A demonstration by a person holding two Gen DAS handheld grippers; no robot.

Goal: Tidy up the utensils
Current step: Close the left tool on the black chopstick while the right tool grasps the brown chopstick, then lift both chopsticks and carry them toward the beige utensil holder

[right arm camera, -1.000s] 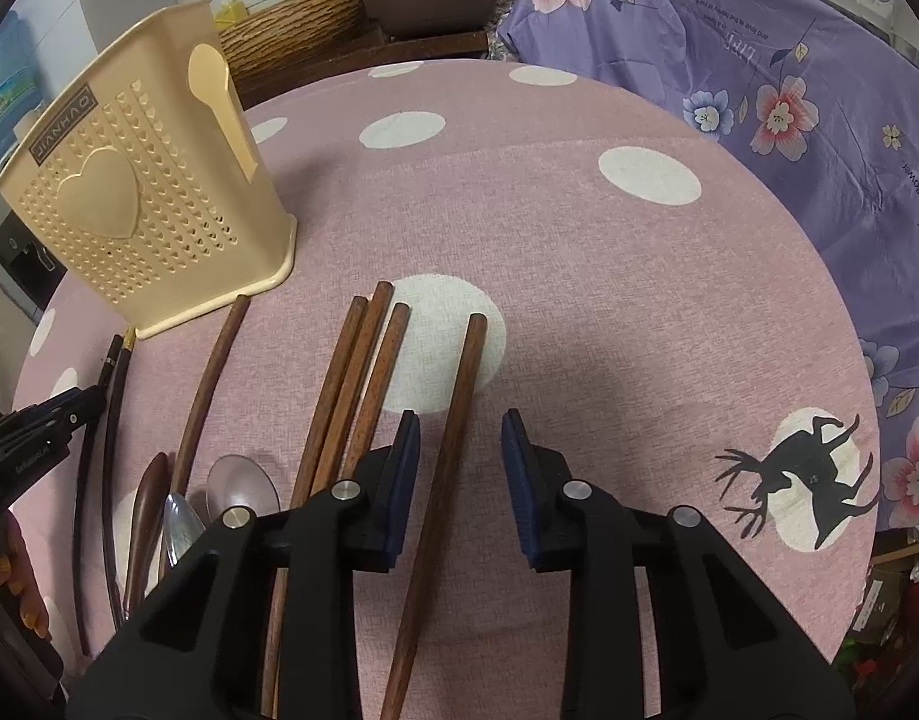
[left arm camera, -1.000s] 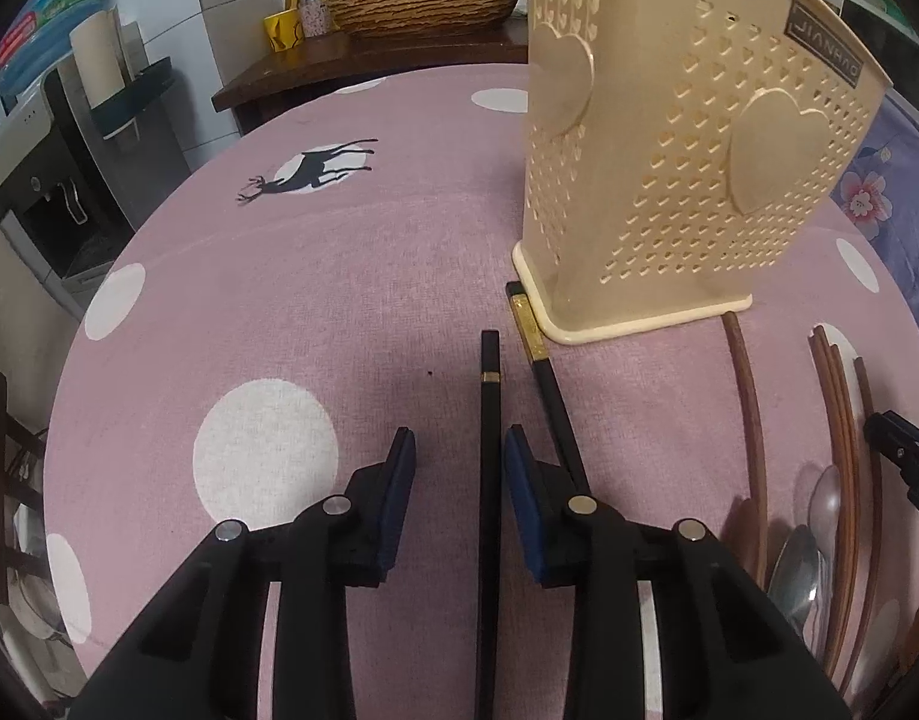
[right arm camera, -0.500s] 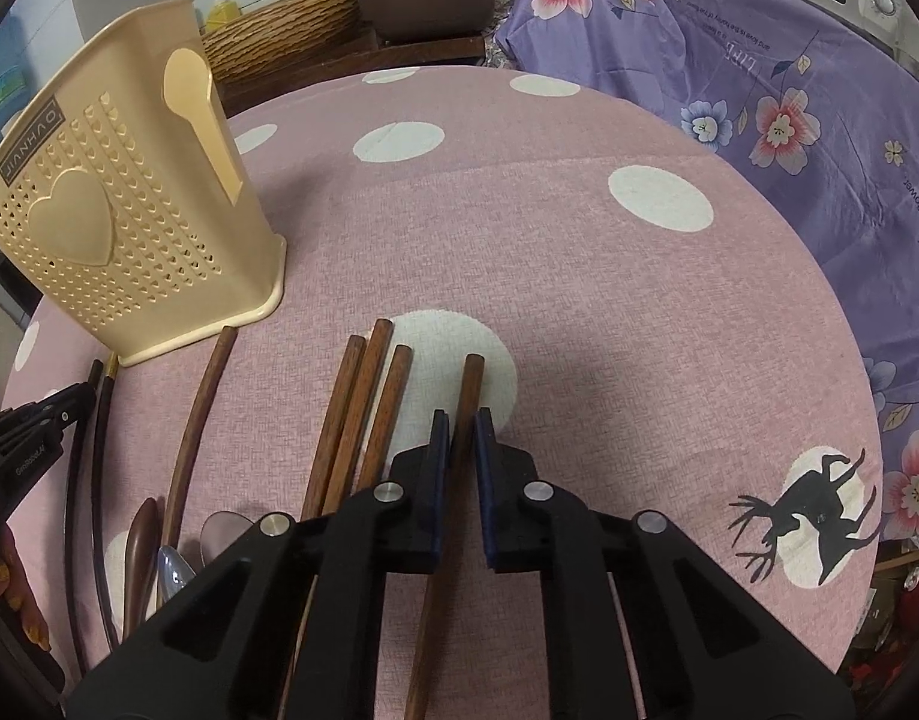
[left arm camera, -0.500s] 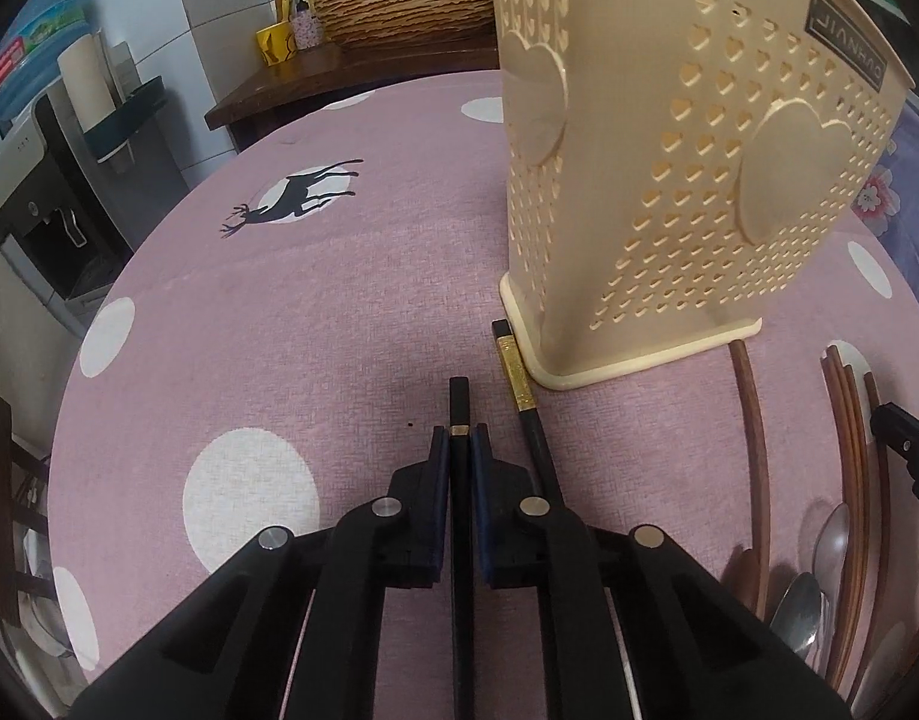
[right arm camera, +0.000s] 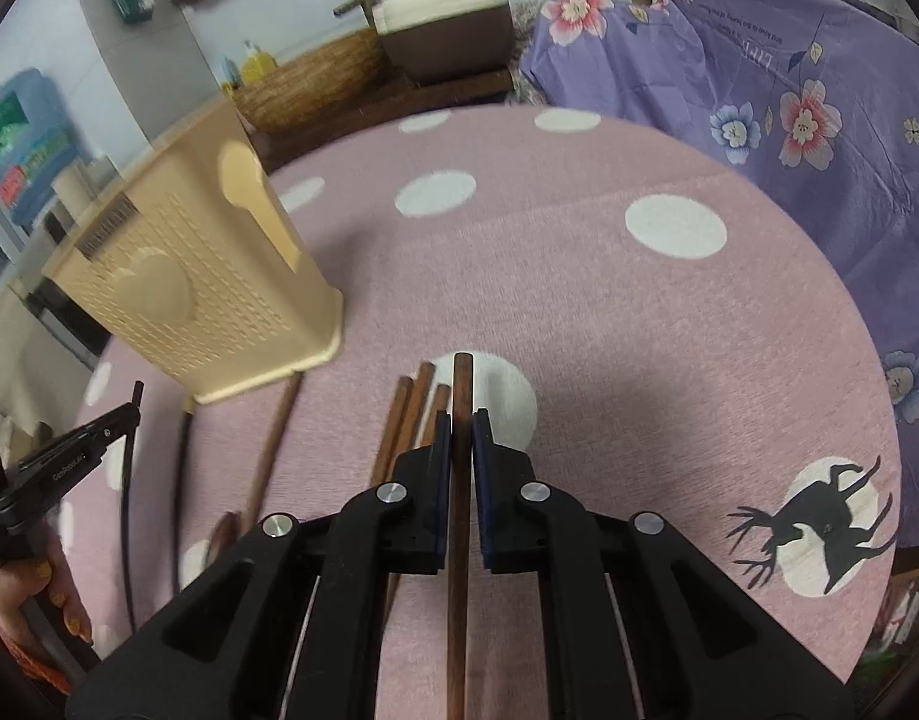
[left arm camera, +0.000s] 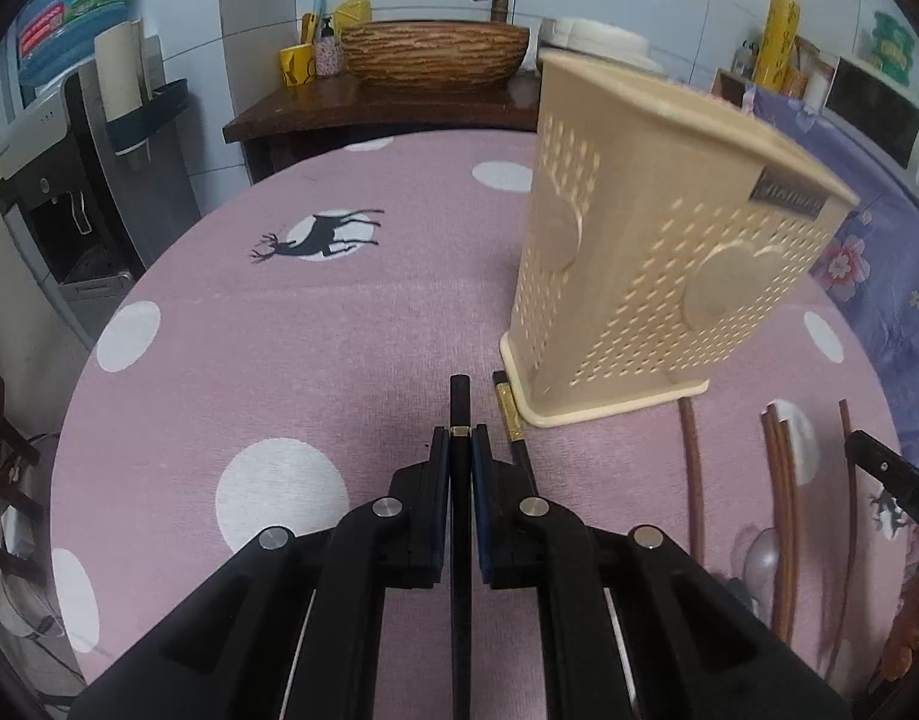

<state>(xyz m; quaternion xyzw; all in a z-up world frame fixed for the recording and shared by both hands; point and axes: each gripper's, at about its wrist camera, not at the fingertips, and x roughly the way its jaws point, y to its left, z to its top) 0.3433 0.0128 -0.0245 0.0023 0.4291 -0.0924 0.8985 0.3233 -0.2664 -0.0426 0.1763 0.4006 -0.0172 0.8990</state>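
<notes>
Both grippers are clamped: the left gripper on a black chopstick, the right gripper on a brown chopstick — each stick lies along its fingers. The beige holder stands ahead — nearer the left.

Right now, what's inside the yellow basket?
Can't tell. The basket stands upright, and both views show only its holey walls from outside. Its open top faces away, so the inside stays hidden.
</notes>
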